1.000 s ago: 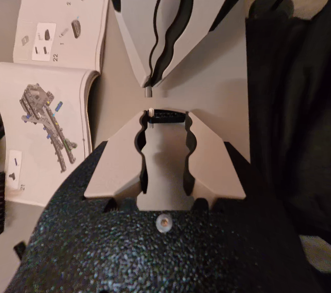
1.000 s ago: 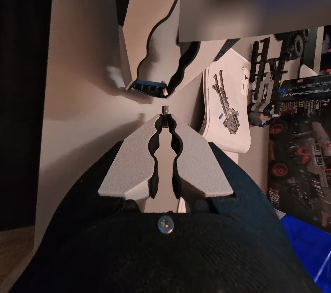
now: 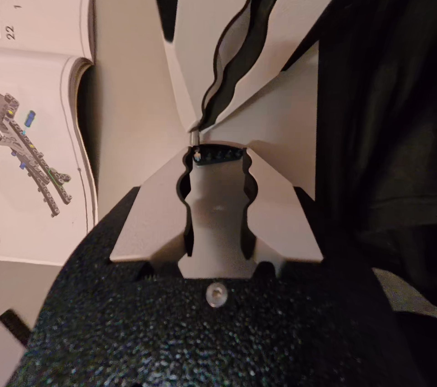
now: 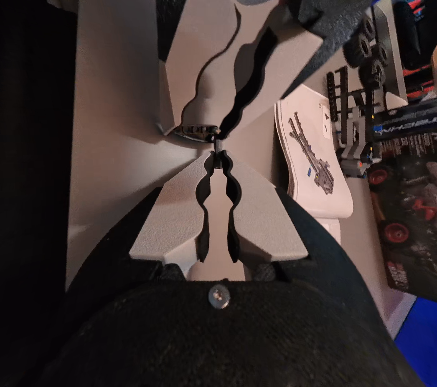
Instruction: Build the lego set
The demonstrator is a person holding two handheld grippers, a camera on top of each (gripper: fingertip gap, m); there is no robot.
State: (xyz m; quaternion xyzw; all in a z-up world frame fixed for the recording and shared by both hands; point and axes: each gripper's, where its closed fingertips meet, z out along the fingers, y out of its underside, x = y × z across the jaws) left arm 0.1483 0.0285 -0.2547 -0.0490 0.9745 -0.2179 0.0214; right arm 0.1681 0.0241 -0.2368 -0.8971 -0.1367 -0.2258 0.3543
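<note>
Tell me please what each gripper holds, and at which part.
The left gripper holds a short black beam across its two ends. The right gripper pinches a small grey pin by its rear end, the front sticking out.

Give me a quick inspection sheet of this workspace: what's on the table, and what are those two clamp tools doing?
Surface: pale table, mostly bare between the tools.
Job's things: black holed beam across the left gripper; small grey pin in the right gripper, its tip at the beam's end.
Clutter: open instruction booklet, part-built model, set box, spare wheels.
Grippers: both jaws closed on their pieces, tip to tip.
Cables: nothing seen.
Surroundings: dark fabric beside the table.
</note>
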